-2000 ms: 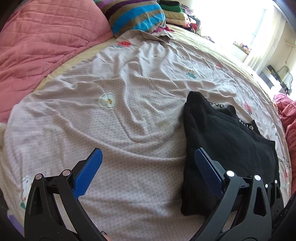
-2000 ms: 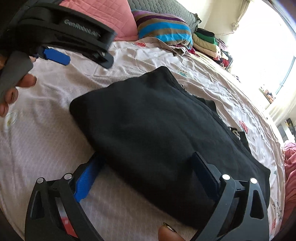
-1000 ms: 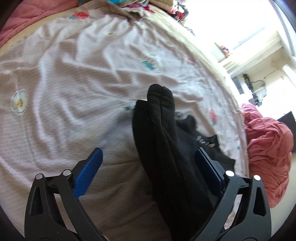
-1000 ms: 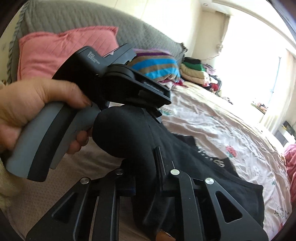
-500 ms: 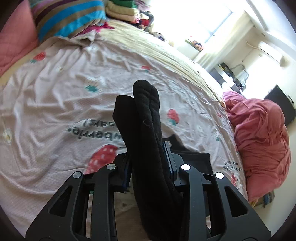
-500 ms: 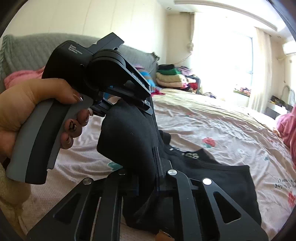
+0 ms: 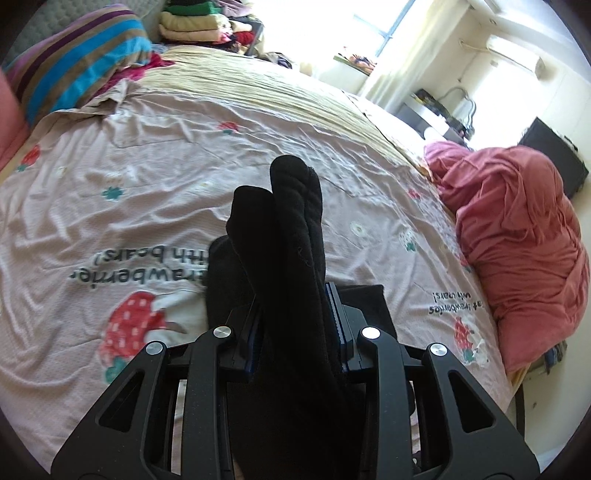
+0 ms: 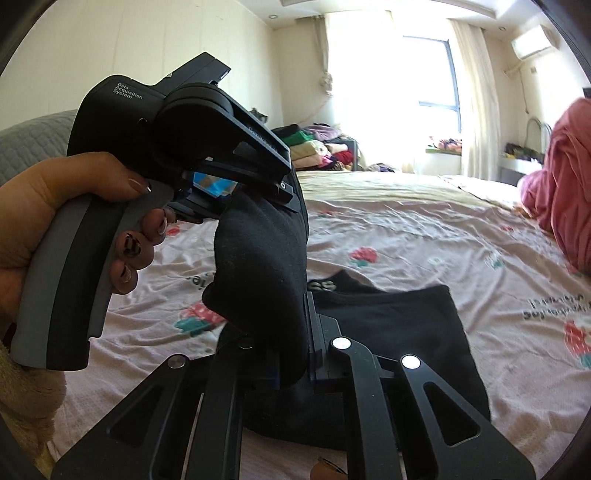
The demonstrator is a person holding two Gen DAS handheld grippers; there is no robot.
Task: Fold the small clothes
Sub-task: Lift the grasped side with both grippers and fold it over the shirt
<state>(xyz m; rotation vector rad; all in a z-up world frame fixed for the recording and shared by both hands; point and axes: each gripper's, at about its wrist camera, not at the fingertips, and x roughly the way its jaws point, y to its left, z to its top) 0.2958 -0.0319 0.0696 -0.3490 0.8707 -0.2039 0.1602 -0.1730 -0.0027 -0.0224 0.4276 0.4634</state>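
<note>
A black garment (image 7: 291, 258) is lifted off the bed, folded into thick layers. My left gripper (image 7: 295, 325) is shut on its folded edge, and the cloth stands up between the fingers. My right gripper (image 8: 295, 339) is shut on the same garment (image 8: 266, 266) close beside. The left gripper's body (image 8: 177, 140), held in a hand, shows at the left of the right wrist view. The garment's lower part (image 8: 406, 332) trails on the pink printed bedsheet (image 7: 129, 184).
A crumpled red blanket (image 7: 517, 229) lies at the bed's right edge. A striped pillow (image 7: 74, 66) and a stack of folded clothes (image 7: 195, 22) are at the bed's far end. A window (image 8: 424, 74) and curtains stand beyond.
Both grippers went from open around the flat garment to shut on its folded edge. They have lifted it off the bed and swung toward the window side.
</note>
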